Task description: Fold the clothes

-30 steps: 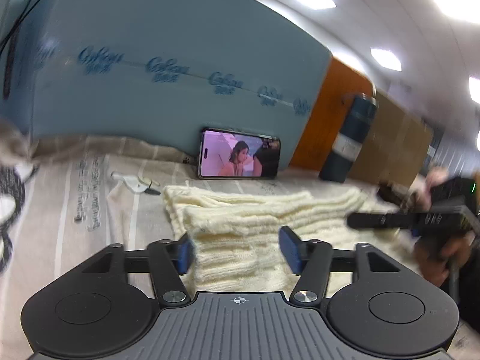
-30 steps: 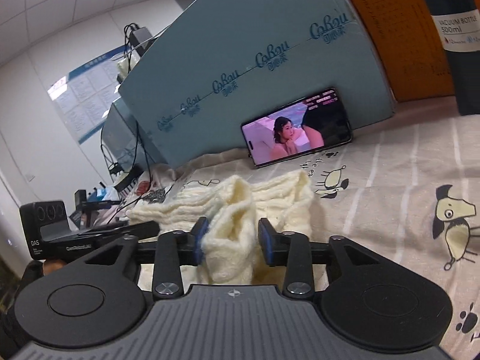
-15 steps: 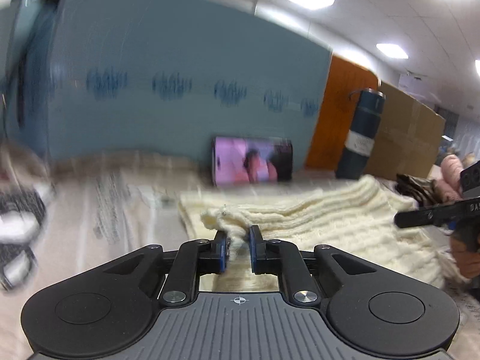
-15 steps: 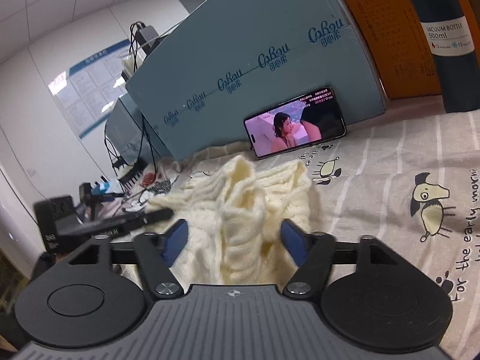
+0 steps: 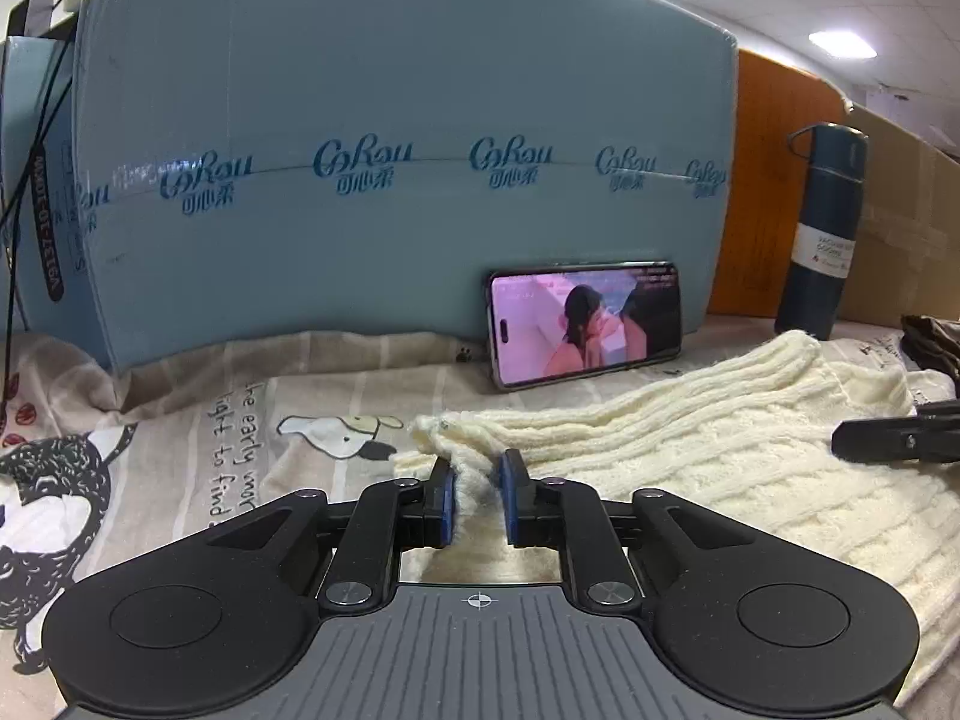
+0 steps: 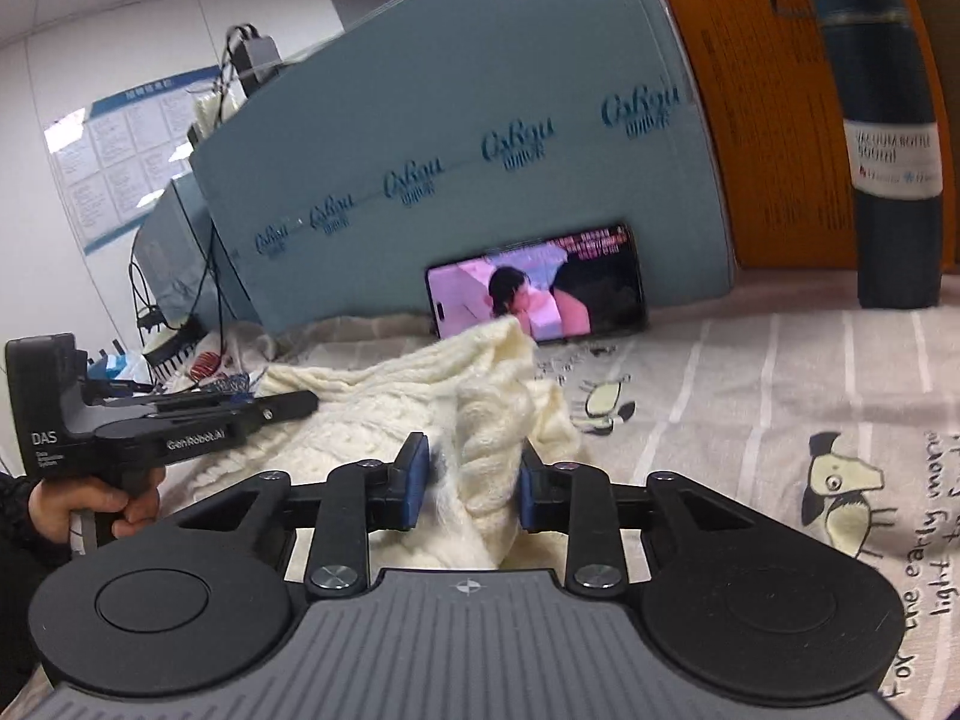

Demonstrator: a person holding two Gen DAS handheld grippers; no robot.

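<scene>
A cream cable-knit sweater [image 5: 708,456] lies on the printed bedsheet [image 5: 198,480]; it also shows in the right wrist view [image 6: 384,396]. My left gripper [image 5: 476,501] is shut on the sweater's left corner, low over the sheet. My right gripper [image 6: 467,489] has closed on a bunched fold at the sweater's right edge, and knit fills the gap between its blue pads. The left gripper's body [image 6: 150,426] shows at the left of the right wrist view, held by a hand. The right gripper's finger [image 5: 894,438] shows at the right edge of the left wrist view.
A phone [image 5: 585,324] playing video leans on a large blue box [image 5: 390,168] at the back. A dark vacuum bottle [image 6: 888,138] stands at the back right before an orange panel. Dark cloth [image 5: 930,342] lies at the far right. Cables and clutter [image 6: 180,354] sit at the left.
My left gripper went from open over the sweater to shut on its left corner. My right gripper let go, opened wide, then closed again on a fold at the right edge.
</scene>
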